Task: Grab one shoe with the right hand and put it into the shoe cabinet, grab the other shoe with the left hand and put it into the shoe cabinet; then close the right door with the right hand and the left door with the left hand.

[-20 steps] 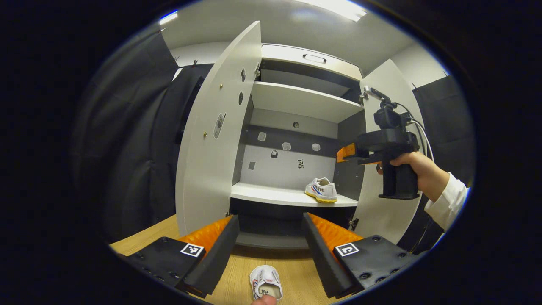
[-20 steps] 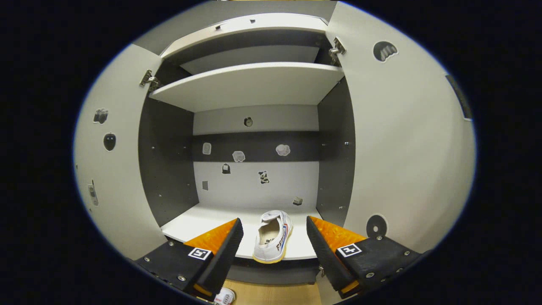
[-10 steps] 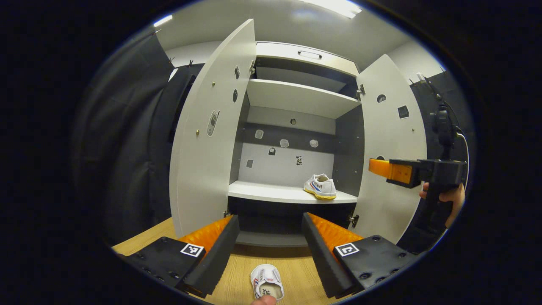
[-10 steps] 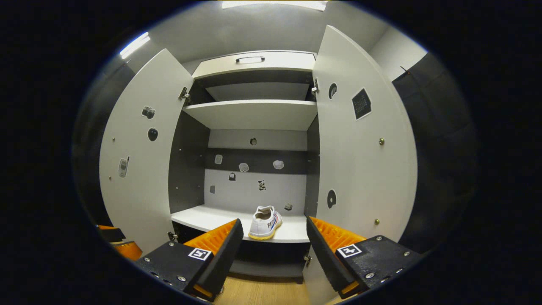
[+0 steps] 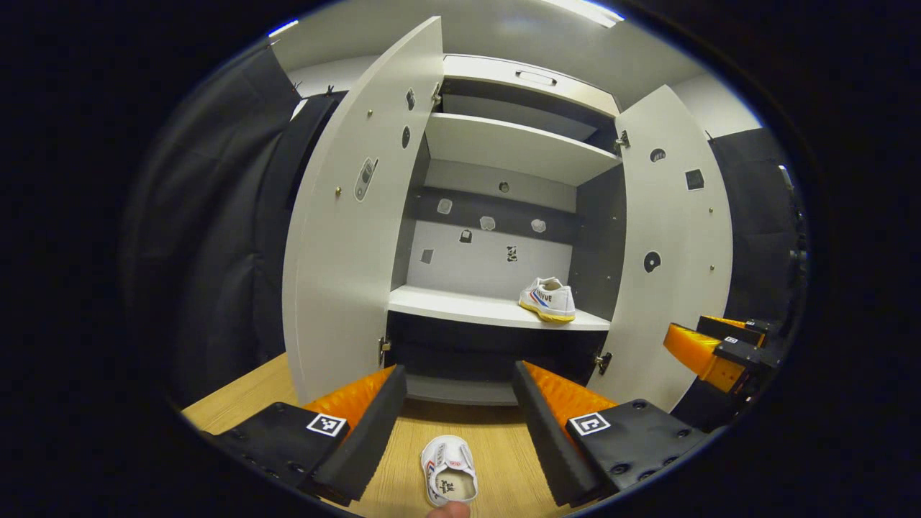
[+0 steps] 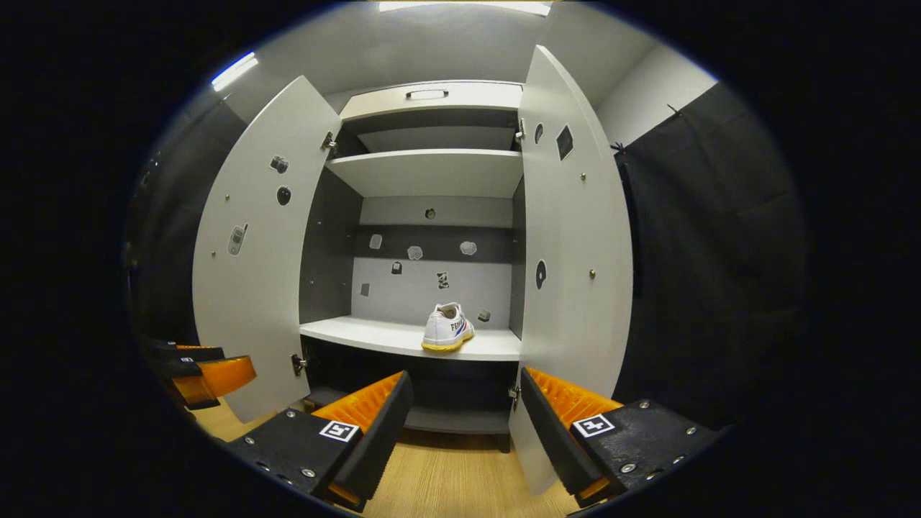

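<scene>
**One shoe shelved, one on the floor, both doors open**

We see the shoe cabinet [image 5: 504, 144] w/ both doors swung wide. In the left gripper view the left door [image 5: 345, 237] stands to the cabinet's left, the right door [image 5: 669, 252] to its right. The shelved shoe [image 5: 548, 299] sits upright on the cabinet's lower white shelf [image 5: 460, 308], near the shelf's right end, close to the cabinet's right inner wall. In the right gripper view that same shoe [image 6: 447, 328] shows heel toward us, near the shelf's front edge, right of centre.

The second shoe [image 5: 449, 480] lies on the wood floor [image 5: 245, 399] in front of the cabinet, opening up, apart from the cabinet base.

Our left gripper [image 5: 459, 424] hangs above that floor shoe, fingers spread wide, nothing between them; the shoe shows in the gap, below the fingers, not touched. Our right gripper [image 6: 465, 432] faces the cabinet's opening from in front, fingers also wide and empty. In the left gripper view the right gripper [image 5: 709, 349] shows low, just right of the right door. In the right gripper view the left gripper [image 6: 205, 374] shows low, left of the left door [image 6: 252, 259].

Small stickers dot the cabinet's back panel [image 6: 424, 288] and door insides.
</scene>
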{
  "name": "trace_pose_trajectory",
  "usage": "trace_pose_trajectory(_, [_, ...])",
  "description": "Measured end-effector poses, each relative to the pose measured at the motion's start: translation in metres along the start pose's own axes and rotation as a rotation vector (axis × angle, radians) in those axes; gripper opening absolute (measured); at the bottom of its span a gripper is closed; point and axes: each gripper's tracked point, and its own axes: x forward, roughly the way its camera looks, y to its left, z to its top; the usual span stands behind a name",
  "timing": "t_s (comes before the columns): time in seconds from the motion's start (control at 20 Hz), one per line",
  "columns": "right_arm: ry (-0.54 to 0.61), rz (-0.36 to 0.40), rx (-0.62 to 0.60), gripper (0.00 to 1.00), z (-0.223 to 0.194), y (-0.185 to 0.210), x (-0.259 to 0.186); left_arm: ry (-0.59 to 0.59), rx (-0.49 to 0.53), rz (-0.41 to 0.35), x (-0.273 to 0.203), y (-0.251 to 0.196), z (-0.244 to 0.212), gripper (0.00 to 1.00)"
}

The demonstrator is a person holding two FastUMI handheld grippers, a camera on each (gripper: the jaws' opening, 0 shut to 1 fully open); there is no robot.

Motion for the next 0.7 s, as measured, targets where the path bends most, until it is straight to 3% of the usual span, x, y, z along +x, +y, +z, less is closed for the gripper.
trace_pose_trajectory(0.1, [-0.010, -0.006, 0.005, 0.92, 0.001, -0.001, -0.007, 0.092, 0.005, -0.050, 0.008, -0.002, -0.027, 0.97])
trace_pose_trajectory(0.25, [-0.010, -0.019, 0.015, 0.92, -0.001, -0.008, -0.014, 0.312, -0.042, -0.128, 0.014, -0.003, -0.104, 0.97])
trace_pose_trajectory(0.45, [0.006, -0.036, 0.055, 0.92, -0.006, -0.019, -0.015, 0.558, -0.046, -0.079, 0.007, 0.020, -0.209, 0.98])
trace_pose_trajectory(0.7, [0.014, -0.065, 0.011, 0.92, -0.008, -0.037, -0.015, 0.664, -0.042, 0.017, 0.022, 0.052, -0.274, 0.98])
